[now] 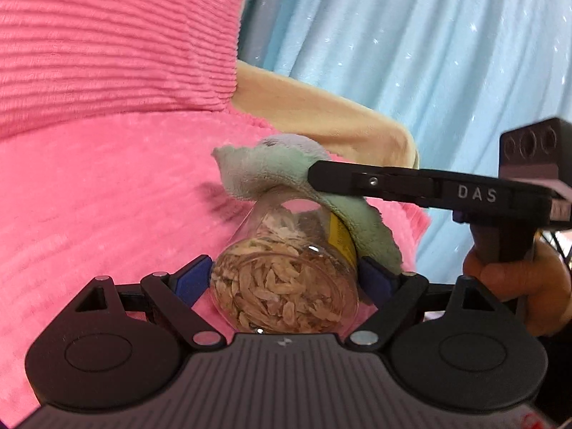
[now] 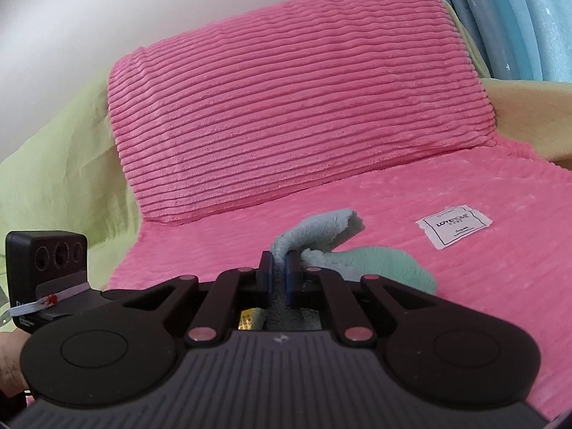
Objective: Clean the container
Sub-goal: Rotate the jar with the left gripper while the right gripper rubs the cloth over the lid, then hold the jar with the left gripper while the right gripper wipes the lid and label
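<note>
A clear jar (image 1: 282, 286) filled with pale dried flakes, with a yellow label on its side, lies between the blue pads of my left gripper (image 1: 286, 279), which is shut on it. A pale green cloth (image 1: 271, 171) drapes over the jar's far end and right side. My right gripper (image 1: 314, 175) comes in from the right in the left wrist view and is shut on that cloth. In the right wrist view the cloth (image 2: 375, 261) is pinched between the closed fingers of the right gripper (image 2: 279, 261) and spills out to the right; a bit of yellow label (image 2: 248, 320) shows below.
A pink ribbed cushion (image 2: 293, 107) stands behind on a pink blanket (image 2: 482, 286) with a white sewn label (image 2: 453, 227). Yellow-green sofa fabric (image 2: 53, 164) lies at the left, pale blue curtains (image 1: 429, 53) at the right. A person's hand (image 1: 518, 286) holds the right gripper's handle.
</note>
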Tool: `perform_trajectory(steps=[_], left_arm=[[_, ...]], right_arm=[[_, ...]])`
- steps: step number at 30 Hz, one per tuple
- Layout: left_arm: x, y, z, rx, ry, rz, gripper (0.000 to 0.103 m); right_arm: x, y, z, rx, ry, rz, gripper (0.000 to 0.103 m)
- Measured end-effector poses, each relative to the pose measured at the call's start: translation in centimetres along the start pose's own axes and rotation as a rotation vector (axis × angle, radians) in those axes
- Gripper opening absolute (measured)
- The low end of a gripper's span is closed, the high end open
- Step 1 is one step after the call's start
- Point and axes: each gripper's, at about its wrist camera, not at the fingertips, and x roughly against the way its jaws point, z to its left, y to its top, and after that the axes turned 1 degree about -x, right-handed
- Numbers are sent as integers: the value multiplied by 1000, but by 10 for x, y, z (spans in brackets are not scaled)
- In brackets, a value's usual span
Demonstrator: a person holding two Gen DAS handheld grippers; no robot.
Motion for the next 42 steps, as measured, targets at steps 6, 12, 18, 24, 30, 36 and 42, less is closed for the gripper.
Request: perform_trajectory(steps=[6, 12, 18, 24, 30, 36, 42], left_arm=[[1, 0, -5, -43, 18, -7, 88], [-4, -11, -53, -490, 209, 4, 87], [-3, -11, -52, -481, 205, 4, 88], [-4, -13, -53, -497, 207, 10, 88], [-4, -15, -55, -514, 212, 11, 88], [-4, -14, -56, -495, 210, 6, 88], [0, -5, -33, -276, 127, 12, 90]], right_arm=[[2, 2, 1, 16, -19, -5, 4], [5, 3, -3, 31, -78, -14, 4], [3, 0, 10, 71, 4, 15, 6], [3, -8, 42, 151, 132, 54, 6], [3, -2, 27, 131, 50, 28, 4], [5, 2, 2, 3, 11, 1, 4], [7, 0, 8, 7, 10, 4, 4]])
